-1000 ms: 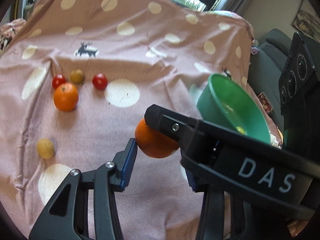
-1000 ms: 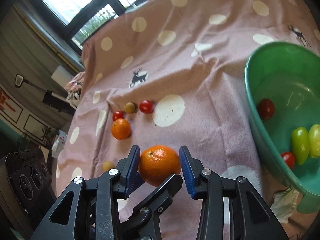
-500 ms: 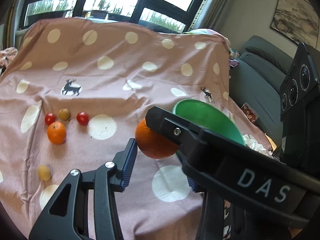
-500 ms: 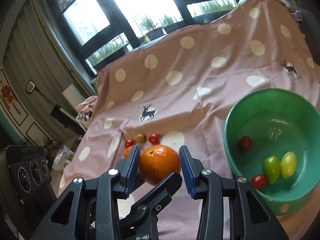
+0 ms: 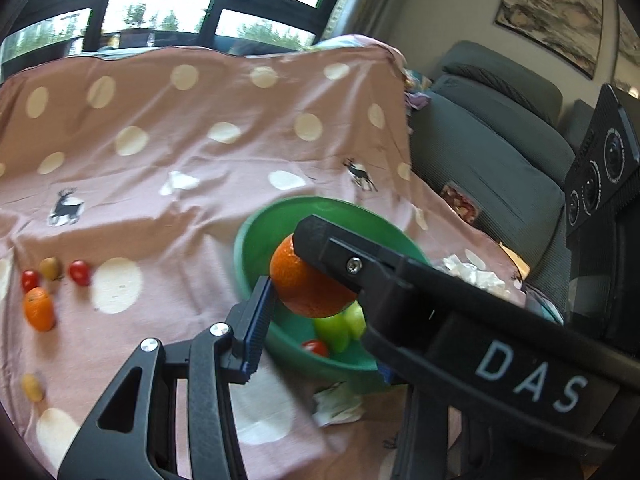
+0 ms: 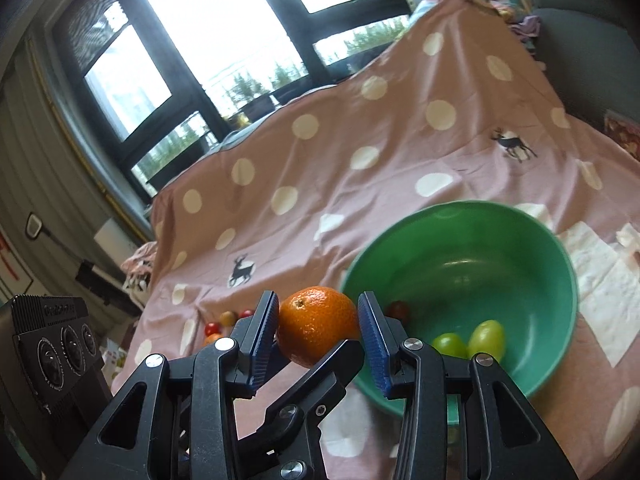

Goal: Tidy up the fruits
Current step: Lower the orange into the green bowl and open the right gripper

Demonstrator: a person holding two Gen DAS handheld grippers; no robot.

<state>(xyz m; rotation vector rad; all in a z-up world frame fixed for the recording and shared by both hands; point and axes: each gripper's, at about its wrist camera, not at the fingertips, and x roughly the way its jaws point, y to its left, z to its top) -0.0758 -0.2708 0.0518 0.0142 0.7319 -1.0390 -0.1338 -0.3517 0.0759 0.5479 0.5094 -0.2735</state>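
Note:
One orange [image 5: 308, 288] [image 6: 316, 328] is held in the air by both grippers, which cross each other. In the right wrist view my right gripper [image 6: 318, 330] is shut on it, a blue pad on each side. My left gripper [image 5: 312, 300] also grips it: its left pad touches the fruit, while its right pad is hidden behind the right gripper's body. The orange hangs over the near left rim of a green bowl [image 5: 320, 202] [image 6: 520, 280], which holds two green tomatoes [image 6: 486, 334] and red ones [image 6: 398, 310].
On the pink spotted cloth [image 5: 160, 184] at the left lie a small orange [image 5: 39, 308], two red tomatoes [image 5: 79, 273], and two yellowish fruits [image 5: 51, 267]. Crumpled tissue [image 5: 340, 404] lies by the bowl, with white napkins [image 6: 600, 280] to its right. A grey sofa [image 5: 500, 140] stands on the right.
Both grippers have risen and moved right together with the orange, from above the bare cloth to over the bowl's near rim. The grip on the orange looks the same.

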